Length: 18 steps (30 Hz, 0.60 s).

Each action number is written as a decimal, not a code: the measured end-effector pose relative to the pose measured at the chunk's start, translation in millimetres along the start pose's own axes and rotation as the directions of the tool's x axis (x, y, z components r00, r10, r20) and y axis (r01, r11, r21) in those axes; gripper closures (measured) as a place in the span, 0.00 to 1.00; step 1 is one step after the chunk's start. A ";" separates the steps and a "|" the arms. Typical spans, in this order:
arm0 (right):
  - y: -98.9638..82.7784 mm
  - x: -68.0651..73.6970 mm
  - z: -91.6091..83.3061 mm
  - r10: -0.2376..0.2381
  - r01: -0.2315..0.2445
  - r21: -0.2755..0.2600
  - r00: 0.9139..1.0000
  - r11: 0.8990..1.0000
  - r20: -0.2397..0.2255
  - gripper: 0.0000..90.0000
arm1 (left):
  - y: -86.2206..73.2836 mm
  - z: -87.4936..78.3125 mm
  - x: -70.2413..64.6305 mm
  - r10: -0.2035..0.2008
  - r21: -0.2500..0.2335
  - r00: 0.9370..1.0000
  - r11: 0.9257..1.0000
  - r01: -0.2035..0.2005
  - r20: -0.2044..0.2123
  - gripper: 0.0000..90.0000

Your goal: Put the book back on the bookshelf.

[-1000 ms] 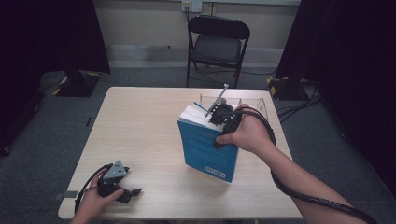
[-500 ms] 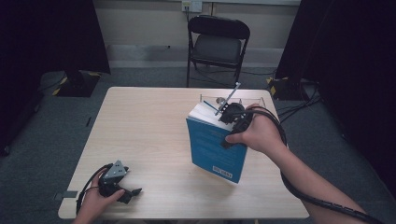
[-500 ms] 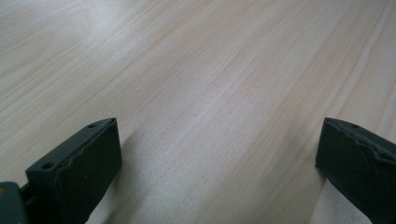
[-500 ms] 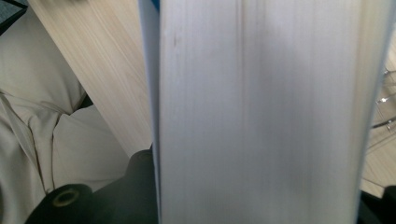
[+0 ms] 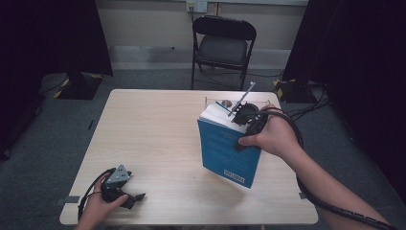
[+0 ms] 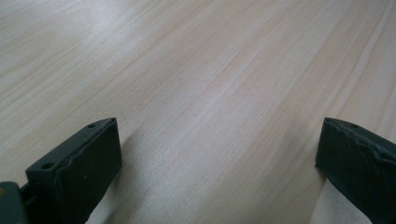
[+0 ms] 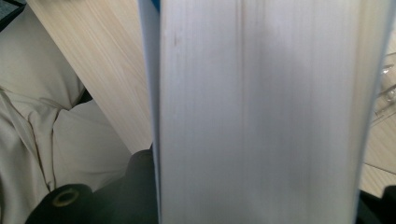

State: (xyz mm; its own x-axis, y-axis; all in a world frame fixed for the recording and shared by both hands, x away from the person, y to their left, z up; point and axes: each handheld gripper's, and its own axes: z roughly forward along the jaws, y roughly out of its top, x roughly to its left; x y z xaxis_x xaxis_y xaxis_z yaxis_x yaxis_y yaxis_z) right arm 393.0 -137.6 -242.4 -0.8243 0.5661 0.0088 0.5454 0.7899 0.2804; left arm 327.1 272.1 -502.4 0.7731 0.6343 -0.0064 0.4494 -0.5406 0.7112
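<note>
Resting on wooden table (image 5: 158,134) — left gripper (image 5: 136,197) | folding chair (image 5: 222,45) behind

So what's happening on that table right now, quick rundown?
Right gripper clamped on blue book, held tilted above table. Left gripper open, idle on tabletop. Clear holder just behind book.

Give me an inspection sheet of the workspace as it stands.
Surface: light wooden table, bare at the left.
Job's things: blue book, held tilted above the table.
Clutter: clear rack behind the book.
Grippers: right gripper shut on the book's page edges; left gripper open, low at the near left corner, nothing between its fingers.
Cables: one cable trails along the right forearm.
Surroundings: folding chair, grey carpet, dark curtains.
</note>
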 end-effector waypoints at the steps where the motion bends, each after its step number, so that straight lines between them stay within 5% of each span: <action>1: -0.8 -0.5 -0.3 0.005 -0.005 0.003 1.000 1.000 -0.009 0.68 | 0.1 -0.2 0.2 0.005 0.001 1.000 1.000 -0.005 -0.006 0.00; 18: -32.0 -18.8 -8.1 0.085 -0.085 0.008 0.996 0.996 0.010 0.68 | 0.2 0.1 -0.1 -0.002 0.001 1.000 1.000 0.002 -0.002 0.00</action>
State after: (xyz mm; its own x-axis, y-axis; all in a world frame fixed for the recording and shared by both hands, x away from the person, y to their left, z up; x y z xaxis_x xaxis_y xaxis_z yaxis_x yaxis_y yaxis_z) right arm 389.8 -175.4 -243.7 -0.7731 0.6338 0.0229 0.6150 0.7404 0.2711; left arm 327.1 271.9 -502.3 0.7714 0.6363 -0.0067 0.4515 -0.5400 0.7103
